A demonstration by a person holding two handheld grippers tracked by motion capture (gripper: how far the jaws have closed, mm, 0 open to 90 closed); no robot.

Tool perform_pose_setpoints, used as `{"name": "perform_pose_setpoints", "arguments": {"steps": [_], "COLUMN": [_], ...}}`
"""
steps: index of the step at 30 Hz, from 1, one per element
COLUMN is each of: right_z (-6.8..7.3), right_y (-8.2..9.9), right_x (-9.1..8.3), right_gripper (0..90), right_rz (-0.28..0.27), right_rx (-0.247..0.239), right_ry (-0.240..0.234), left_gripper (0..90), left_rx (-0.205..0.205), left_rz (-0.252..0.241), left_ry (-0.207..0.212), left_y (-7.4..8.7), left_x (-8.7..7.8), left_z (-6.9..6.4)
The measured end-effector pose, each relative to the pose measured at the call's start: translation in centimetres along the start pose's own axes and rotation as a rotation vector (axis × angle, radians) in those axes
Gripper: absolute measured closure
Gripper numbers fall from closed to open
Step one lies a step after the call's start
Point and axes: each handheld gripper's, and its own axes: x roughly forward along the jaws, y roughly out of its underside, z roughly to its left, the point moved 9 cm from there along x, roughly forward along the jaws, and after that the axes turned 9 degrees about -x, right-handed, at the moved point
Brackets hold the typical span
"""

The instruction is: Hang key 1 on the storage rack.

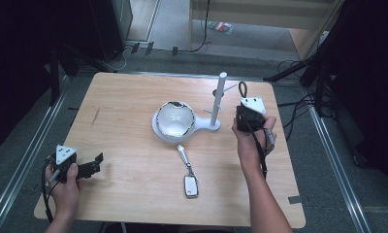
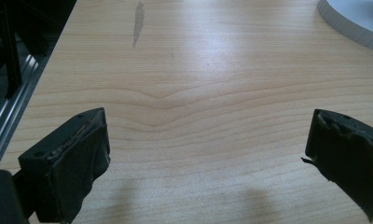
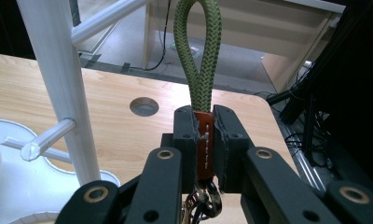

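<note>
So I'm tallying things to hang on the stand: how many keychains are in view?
2: one green-loop keychain clamped in the right gripper beside the white stand, one key fob lying on the table near its front edge.

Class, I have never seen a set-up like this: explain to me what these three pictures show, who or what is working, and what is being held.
A person sits at a wooden table holding a two-jaw gripper tool in each hand. The high view looks down from above; the other two pictures come from cameras riding on each tool.

The left gripper is open over bare wood. The right gripper is shut on the brown tab of a green cord loop, with metal rings hanging below.

On the table stand a white stand with pegs and a rounded white bowl-like base. A car key fob on a strap lies nearer the person.
</note>
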Motion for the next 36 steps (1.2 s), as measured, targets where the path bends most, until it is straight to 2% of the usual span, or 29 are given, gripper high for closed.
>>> {"name": "perform_pose_setpoints", "arguments": {"steps": [15,24,36], "right_z": [0.8,1.5,2.9], "right_y": [-0.9,-1.3,-1.1], "right_x": [-0.3,-0.8,-0.9], "right_gripper": [81.8,81.8,81.7], "right_rz": [-0.011,-0.030,-0.019], "right_rx": [-0.027,-0.062,-0.079], "right_ry": [-0.003,0.001,-0.028], "left_gripper": [0.0,0.0,0.0], "left_rx": [-0.002,-0.003,-0.003], "left_rz": [0.001,0.001,0.001], "left_ry": [0.001,0.001,0.001], "left_y": [0.0,0.0,0.0], "left_x": [0.0,0.0,0.0], "left_z": [0.0,0.0,0.0]}}
